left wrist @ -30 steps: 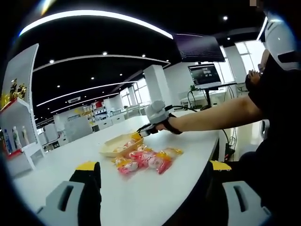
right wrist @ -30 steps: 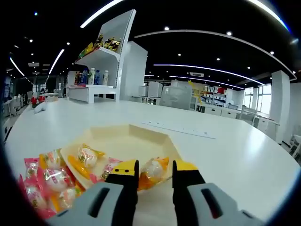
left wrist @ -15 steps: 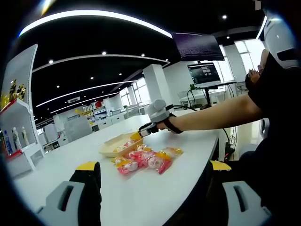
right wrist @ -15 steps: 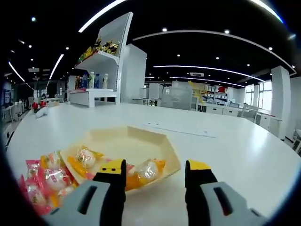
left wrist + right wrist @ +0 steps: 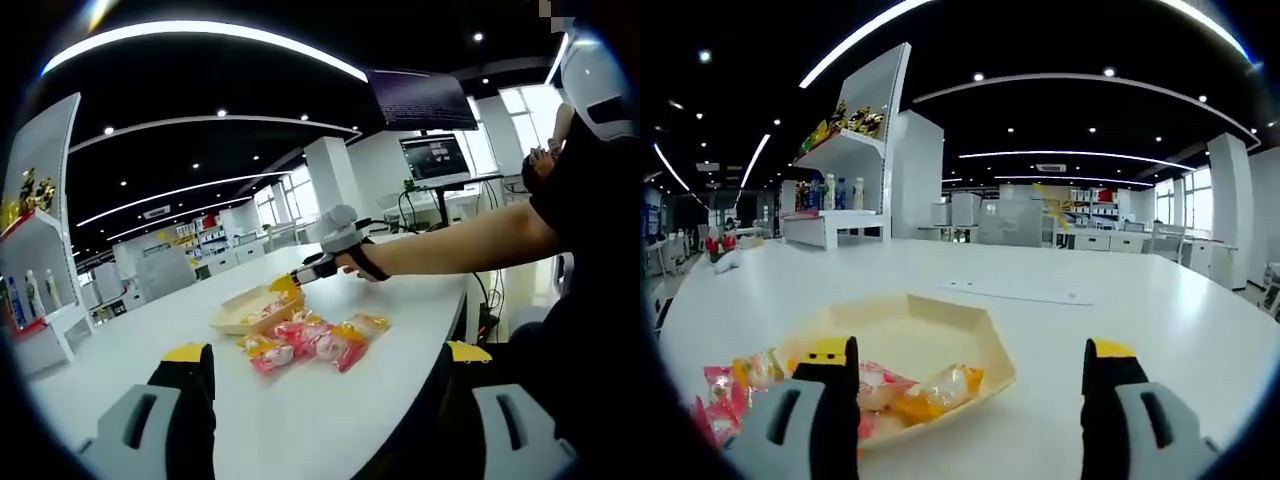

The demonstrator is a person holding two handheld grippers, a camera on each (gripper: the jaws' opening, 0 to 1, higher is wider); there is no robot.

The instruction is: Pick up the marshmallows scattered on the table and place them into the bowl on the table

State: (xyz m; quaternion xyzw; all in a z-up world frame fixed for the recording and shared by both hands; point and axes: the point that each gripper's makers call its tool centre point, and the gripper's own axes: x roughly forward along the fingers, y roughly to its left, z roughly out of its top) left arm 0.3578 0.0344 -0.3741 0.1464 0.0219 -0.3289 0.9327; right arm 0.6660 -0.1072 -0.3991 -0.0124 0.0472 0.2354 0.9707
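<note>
1. Standing wide apart at the bottom of the right gripper view, the jaws of the right hand-held gripper (image 5: 970,375) are being held with nothing between them, just above the near rim of the bowl (image 5: 985,330).
2. Lying inside the bowl, several wrapped marshmallows (image 5: 935,388) are being seen, an orange-wrapped one resting toward the near rim and pink ones beside the left jaw.
3. More wrapped marshmallows are being left scattered on the desk (image 5: 1160,310) just outside the bowl, at its left side in this view.
4. Farther off in the right gripper view, a white shelf unit (image 5: 845,180) carrying bottles and packets is being shown beyond the desk.
5. In the left gripper view, the left hand-held gripper (image 5: 320,375) is being held low over the white desk, its jaws spread wide and clamped on nothing.
6. Past those jaws, a loose heap of pink and orange wrapped marshmallows (image 5: 310,340) is being seen on the desk, just in front of the bowl (image 5: 240,318).
7. Beyond the heap, the right hand-held gripper is being held by a person's hand (image 5: 350,262) at the bowl's far rim.
8. Farthest away, a monitor (image 5: 433,157) on a stand is being shown lit.
</note>
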